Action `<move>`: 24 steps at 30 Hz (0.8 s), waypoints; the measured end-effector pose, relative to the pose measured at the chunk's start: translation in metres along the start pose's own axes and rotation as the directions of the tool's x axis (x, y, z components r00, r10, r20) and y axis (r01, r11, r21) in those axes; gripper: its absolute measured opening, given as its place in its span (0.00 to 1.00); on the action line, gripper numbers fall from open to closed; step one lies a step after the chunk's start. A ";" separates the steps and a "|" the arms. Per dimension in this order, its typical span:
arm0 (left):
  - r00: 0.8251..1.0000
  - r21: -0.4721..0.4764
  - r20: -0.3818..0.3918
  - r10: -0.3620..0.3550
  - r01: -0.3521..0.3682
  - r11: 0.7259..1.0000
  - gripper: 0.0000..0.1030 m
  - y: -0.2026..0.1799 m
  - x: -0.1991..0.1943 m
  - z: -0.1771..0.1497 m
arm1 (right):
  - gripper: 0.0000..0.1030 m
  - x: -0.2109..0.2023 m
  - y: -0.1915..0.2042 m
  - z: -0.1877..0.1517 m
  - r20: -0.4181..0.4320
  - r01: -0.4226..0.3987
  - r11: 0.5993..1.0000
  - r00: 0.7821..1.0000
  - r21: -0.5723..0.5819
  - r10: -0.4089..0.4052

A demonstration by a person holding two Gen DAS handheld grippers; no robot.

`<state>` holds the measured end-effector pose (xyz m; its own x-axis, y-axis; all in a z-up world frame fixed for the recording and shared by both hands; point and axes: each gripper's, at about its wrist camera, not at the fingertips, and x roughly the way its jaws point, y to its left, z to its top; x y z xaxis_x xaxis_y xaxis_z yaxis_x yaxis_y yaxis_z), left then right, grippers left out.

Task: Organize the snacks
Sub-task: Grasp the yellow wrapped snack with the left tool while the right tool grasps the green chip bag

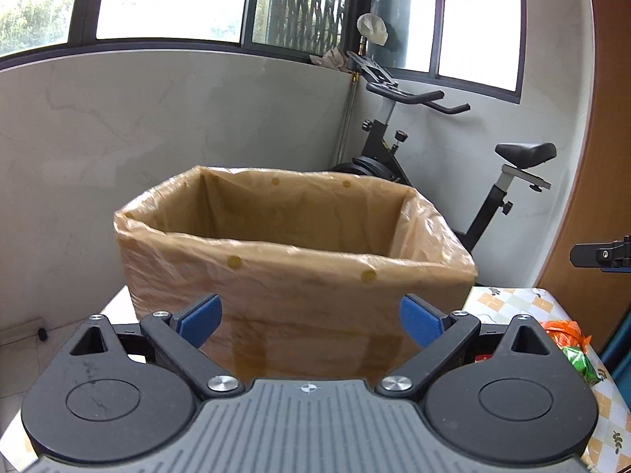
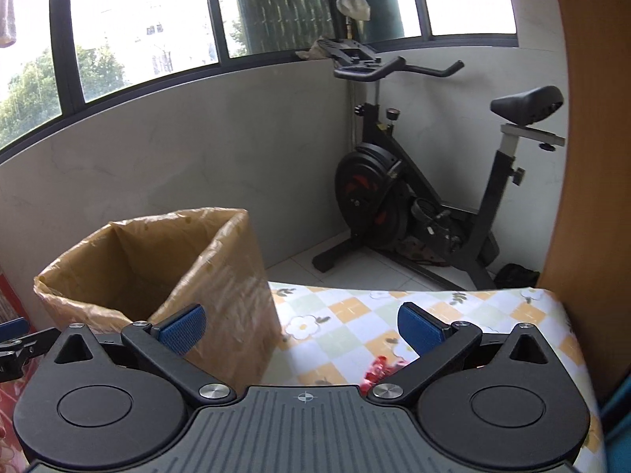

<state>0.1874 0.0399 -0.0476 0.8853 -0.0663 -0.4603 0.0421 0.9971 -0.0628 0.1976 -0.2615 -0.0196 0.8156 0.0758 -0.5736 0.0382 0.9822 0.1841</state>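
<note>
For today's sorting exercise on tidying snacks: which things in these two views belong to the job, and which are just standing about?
Part of the job:
- lined cardboard box
- orange snack packet
- green snack packet
- red snack packet
- left gripper, open, nothing between its fingers
- right gripper, open, nothing between its fingers

Just standing about:
- exercise bike
- windows
- checked tablecloth

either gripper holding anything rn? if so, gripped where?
Nothing held. Left gripper and right gripper both stand open, pads bare; the lined box is untouched.
</note>
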 end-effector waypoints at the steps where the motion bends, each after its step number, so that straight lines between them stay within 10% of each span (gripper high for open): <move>1: 1.000 0.000 -0.019 -0.016 0.016 1.000 0.95 -0.004 0.004 -0.006 | 1.00 -0.003 -0.006 -0.008 -0.004 0.012 1.000 1.000 0.002 -0.012; 13: 0.982 0.026 -0.115 -0.148 0.152 0.988 0.95 -0.029 0.033 -0.046 | 1.00 -0.008 -0.058 -0.079 -0.050 0.183 0.983 0.982 0.006 -0.182; 24: 0.988 0.129 -0.131 -0.077 0.094 0.987 0.95 -0.054 0.050 -0.068 | 1.00 -0.012 -0.072 -0.084 -0.007 0.098 0.995 0.995 0.026 -0.098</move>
<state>0.1978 -0.0199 -0.1275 0.8113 -0.1470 -0.5659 0.1845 0.9828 0.0091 0.1367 -0.3183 -0.0926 0.8039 -0.0197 -0.5944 0.1333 0.9800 0.1478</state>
